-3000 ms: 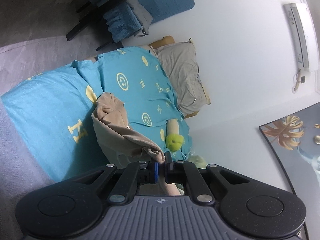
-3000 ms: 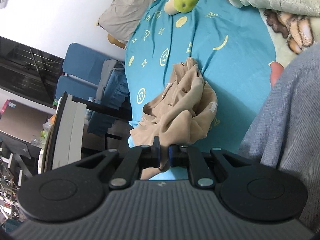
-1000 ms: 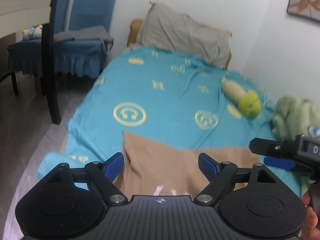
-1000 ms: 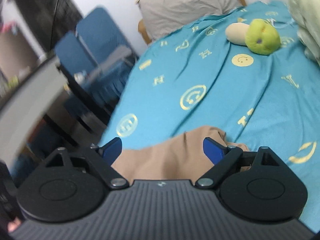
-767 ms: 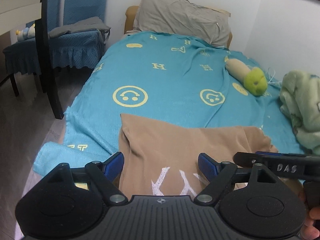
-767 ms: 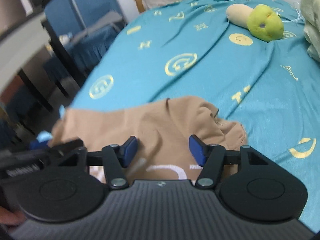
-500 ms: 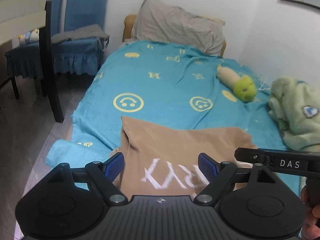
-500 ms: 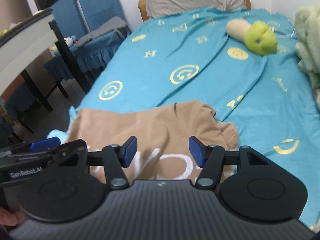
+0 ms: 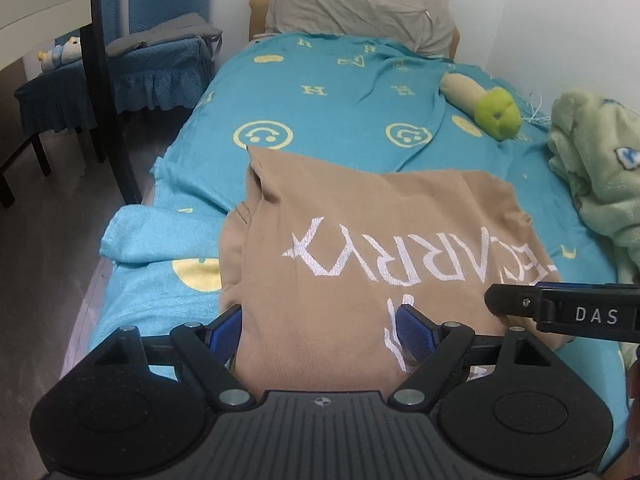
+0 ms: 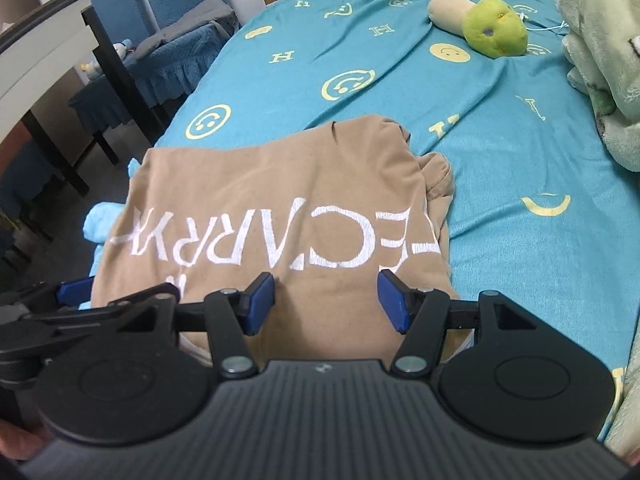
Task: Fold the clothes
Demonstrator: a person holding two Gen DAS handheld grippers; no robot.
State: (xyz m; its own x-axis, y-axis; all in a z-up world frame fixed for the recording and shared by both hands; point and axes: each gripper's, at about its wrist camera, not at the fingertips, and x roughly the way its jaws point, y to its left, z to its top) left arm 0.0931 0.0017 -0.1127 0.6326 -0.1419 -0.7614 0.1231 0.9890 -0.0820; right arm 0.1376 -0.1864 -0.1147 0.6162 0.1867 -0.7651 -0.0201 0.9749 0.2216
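**Take the near corners evenly before folding**

Left wrist view: the tan printed cotton shirt lies spread on the turquoise smiley-patterned bedspread. The left gripper is released, straddling the near edge.

Right wrist view: the right gripper has just narrowed, gripping nothing; pinch level with the left.

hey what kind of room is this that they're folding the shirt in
Most likely a bedroom: the tan shirt lies on a bed with a teal smiley-print sheet, a grey pillow at its head and a green plush toy.
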